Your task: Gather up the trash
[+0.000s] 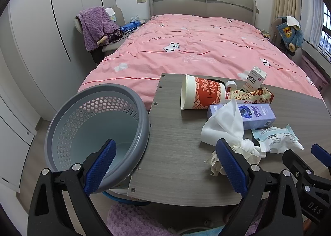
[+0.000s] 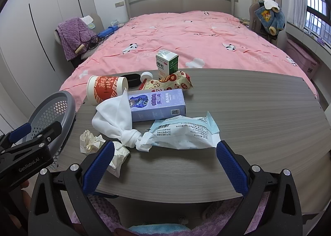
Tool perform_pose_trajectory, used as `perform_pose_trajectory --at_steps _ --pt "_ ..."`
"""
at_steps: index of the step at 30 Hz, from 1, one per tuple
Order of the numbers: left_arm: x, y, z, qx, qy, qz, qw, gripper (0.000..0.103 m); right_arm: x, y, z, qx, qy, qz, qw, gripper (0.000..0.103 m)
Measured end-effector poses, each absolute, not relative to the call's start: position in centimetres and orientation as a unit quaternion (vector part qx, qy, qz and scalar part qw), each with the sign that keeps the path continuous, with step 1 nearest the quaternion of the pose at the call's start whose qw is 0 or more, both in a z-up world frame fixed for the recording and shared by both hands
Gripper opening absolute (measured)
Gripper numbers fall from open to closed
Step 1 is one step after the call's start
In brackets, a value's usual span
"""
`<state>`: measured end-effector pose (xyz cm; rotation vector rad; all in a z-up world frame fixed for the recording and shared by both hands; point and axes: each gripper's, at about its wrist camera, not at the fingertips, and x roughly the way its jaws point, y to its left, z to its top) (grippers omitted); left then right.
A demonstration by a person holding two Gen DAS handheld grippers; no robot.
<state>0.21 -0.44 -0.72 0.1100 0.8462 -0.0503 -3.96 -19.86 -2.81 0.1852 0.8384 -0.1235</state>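
Several pieces of trash lie on the counter [image 2: 248,112], none yet in the grey basket [image 1: 97,132], which leans at the counter's left edge, just ahead of the left gripper [image 1: 165,165]. Its jaws stand wide and hold nothing. The right gripper [image 2: 165,165] is likewise spread wide and empty, low at the counter's near edge.

Well ahead of the right jaws lies the tipped paper cup [image 2: 106,89], then the purple box [image 2: 159,104] nearer. Closer still, the knotted white cloth [image 2: 115,120] and the printed plastic pouch [image 2: 186,134] sit just beyond the right jaws. Smallest, the crumpled tissue [image 2: 92,140] rests beside the right gripper's left finger.

Judging from here, the risks are these: the pouch is slack and may slip from a pinch; the knot touches it, so one could drag the other; and the leaning basket looks easily nudged off balance.
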Motion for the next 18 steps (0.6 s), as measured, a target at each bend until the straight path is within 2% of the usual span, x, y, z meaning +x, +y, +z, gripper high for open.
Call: perform_pose_trajectory --at_steps 18 --pt "0.01 -0.65 -0.55 0.056 0.411 -0.026 0.91 0.093 -4.36 -20.16 -2.36 0.089 0.403 -0.062 0.909 0.097"
